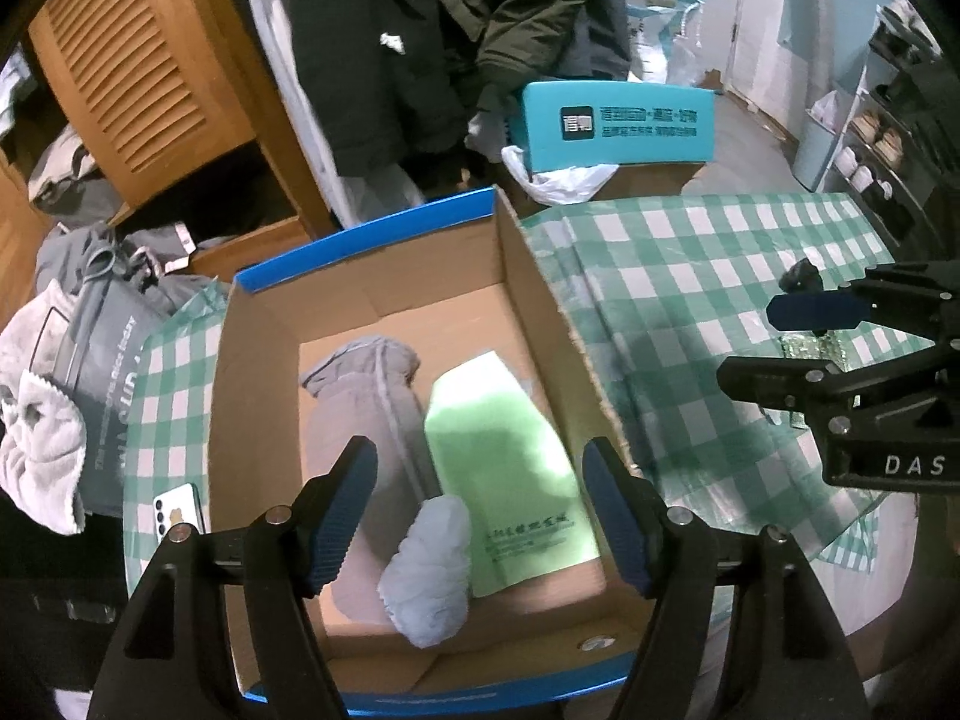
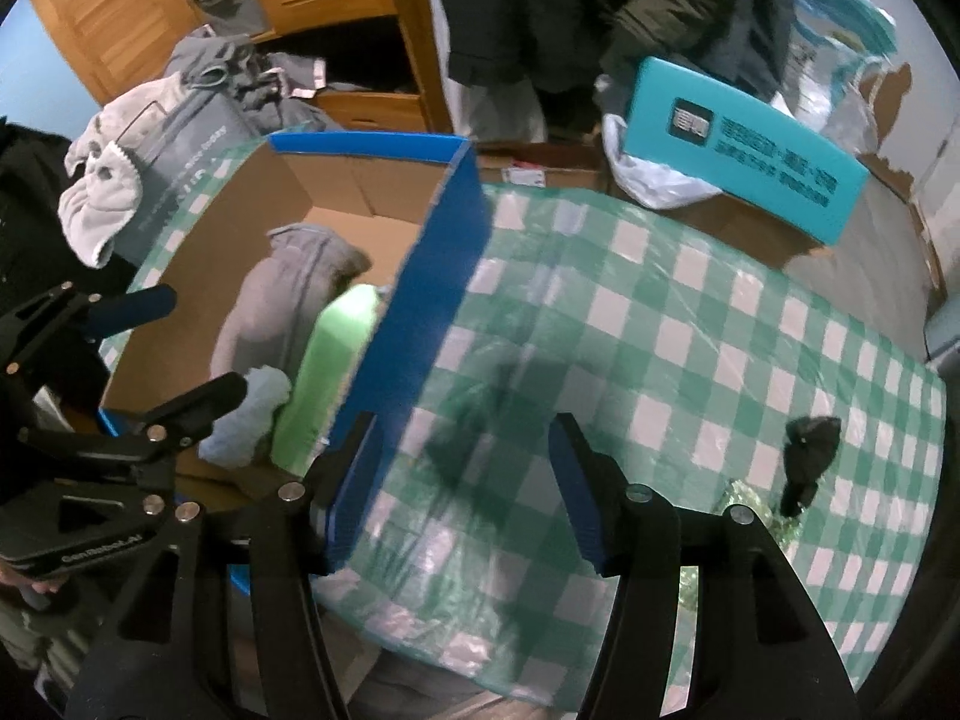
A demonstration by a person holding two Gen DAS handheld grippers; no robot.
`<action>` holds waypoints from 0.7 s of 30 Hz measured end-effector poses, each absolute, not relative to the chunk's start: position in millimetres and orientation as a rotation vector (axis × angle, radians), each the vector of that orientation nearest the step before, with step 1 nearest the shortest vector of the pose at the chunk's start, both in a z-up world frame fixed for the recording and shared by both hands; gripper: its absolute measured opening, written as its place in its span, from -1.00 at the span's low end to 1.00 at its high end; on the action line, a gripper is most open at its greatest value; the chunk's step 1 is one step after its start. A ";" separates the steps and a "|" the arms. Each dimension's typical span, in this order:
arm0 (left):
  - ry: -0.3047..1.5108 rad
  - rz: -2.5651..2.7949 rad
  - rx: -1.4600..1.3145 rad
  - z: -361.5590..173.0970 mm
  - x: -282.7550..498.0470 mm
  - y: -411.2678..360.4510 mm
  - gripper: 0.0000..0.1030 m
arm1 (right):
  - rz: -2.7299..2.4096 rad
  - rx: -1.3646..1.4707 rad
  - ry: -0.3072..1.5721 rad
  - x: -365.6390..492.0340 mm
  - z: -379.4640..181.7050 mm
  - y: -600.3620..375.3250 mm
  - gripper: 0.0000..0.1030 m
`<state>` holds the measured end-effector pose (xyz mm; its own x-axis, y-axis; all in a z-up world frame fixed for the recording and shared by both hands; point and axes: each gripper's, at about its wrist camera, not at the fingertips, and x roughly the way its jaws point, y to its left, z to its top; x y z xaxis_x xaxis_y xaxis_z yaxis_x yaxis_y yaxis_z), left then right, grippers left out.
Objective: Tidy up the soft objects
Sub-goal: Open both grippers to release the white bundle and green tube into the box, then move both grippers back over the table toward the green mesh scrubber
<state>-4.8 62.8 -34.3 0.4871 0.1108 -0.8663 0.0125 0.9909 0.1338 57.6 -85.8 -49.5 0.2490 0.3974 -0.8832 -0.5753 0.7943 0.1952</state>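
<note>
Cardboard box [image 1: 543, 276] w/ blue outer walls sits on the green-checked tablecloth [image 1: 690, 276]; all three soft items lie on its floor. Grey drawstring pouch [image 1: 360, 396] along the box's left side, long axis running near-to-far, gathered neck at the far end. Green packet [image 1: 510, 456] just beside it on the right, same axis, printed end toward the near wall. Pale blue rolled cloth [image 1: 429, 570] at the near end, between those two, overlapping both, tilted slightly right. Left gripper [image 1: 480, 516] hangs over the box's near end, jaws wide, gripping nothing. Right gripper [image 2: 468, 492] is outside the box's right wall, jaws wide, nothing held; its left pad [image 2: 354, 480] looks close against the blue wall, contact unclear. Small black object [image 2: 810, 450] on the cloth, well right of the box.
</note>
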 end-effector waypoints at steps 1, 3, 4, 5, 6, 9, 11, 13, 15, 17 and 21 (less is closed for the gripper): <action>1.064 0.056 0.133 -34.9 -3.6 59.5 0.41 | 0.657 -0.174 1.145 59.1 -51.2 -91.6 0.13; 1.066 0.047 0.143 -35.6 -1.6 53.2 0.41 | 0.645 -0.167 1.149 60.7 -53.3 -99.1 0.13; 1.068 0.044 0.148 -36.1 -0.5 49.9 0.41 | 0.636 -0.163 1.153 62.2 -55.0 -104.7 0.13; 1.070 0.038 0.155 -36.4 0.9 45.3 0.41 | 0.630 -0.159 1.155 63.0 -55.7 -108.5 0.13; 1.070 0.033 0.158 -36.8 1.4 42.5 0.41 | 0.623 -0.156 1.156 63.8 -56.5 -112.2 0.13; 1.078 0.016 0.169 -39.1 4.5 31.4 0.42 | 0.596 -0.148 1.161 67.0 -60.7 -126.5 0.13; 1.086 -0.005 0.167 -40.8 7.7 23.8 0.41 | 0.579 -0.146 1.163 68.4 -63.1 -134.9 0.14; 1.096 -0.023 0.159 -42.2 12.5 15.9 0.42 | 0.560 -0.140 1.168 70.6 -66.5 -145.4 0.15; 1.109 -0.043 0.147 -44.1 18.6 7.1 0.42 | 0.542 -0.134 1.172 72.4 -69.8 -155.9 0.16; 1.119 -0.058 0.141 -45.6 20.7 -1.3 0.42 | 0.524 -0.129 1.174 74.3 -73.1 -165.6 0.16; 1.130 -0.078 0.157 -49.8 25.0 -20.8 0.42 | 0.482 -0.115 1.195 79.3 -83.8 -185.6 0.17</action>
